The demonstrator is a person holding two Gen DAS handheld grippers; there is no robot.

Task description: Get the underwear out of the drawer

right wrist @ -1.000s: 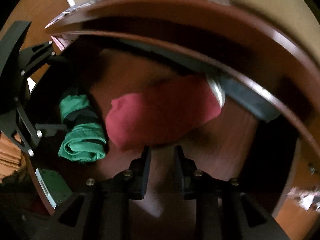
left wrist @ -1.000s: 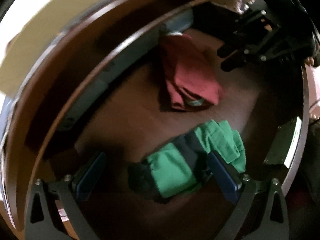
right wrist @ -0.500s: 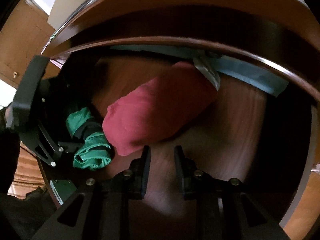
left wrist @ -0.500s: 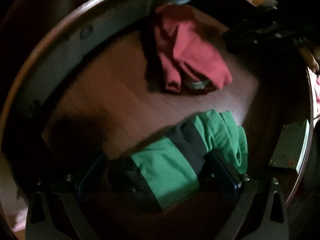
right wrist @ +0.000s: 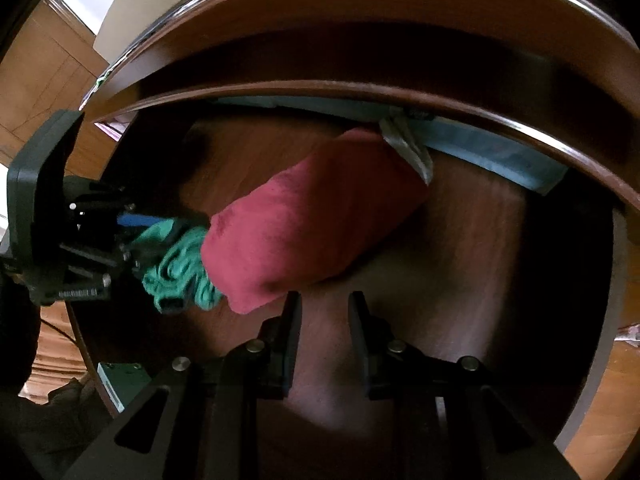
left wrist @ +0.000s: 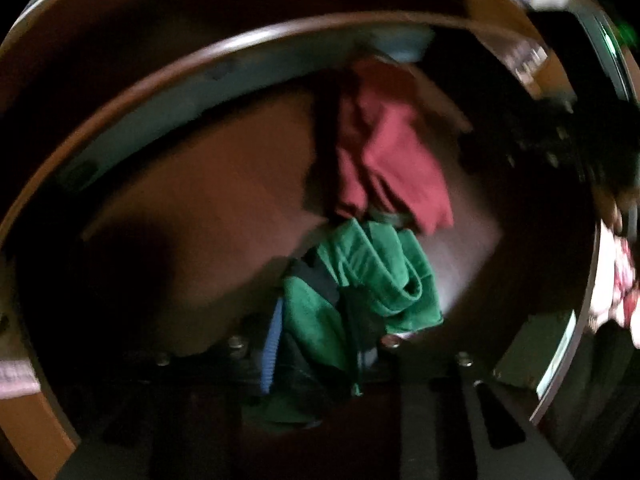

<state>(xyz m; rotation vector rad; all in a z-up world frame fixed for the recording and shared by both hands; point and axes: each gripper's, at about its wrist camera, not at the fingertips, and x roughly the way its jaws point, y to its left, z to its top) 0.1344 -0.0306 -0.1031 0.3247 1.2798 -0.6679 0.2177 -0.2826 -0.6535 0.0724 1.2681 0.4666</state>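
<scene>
Green underwear [left wrist: 360, 300], now pinched, left gripper [left wrist: 320, 344] closed

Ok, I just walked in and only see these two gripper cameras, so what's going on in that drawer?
A person is working two handheld grippers inside an open wooden drawer. The left gripper has just been closing and is now clamped on the green underwear, bunching it. The red underwear lies folded right beside it, not held. The right gripper hovers just short of the red piece, jaws narrowly apart with nothing between them. Nothing has been lifted out of the drawer yet.
</scene>
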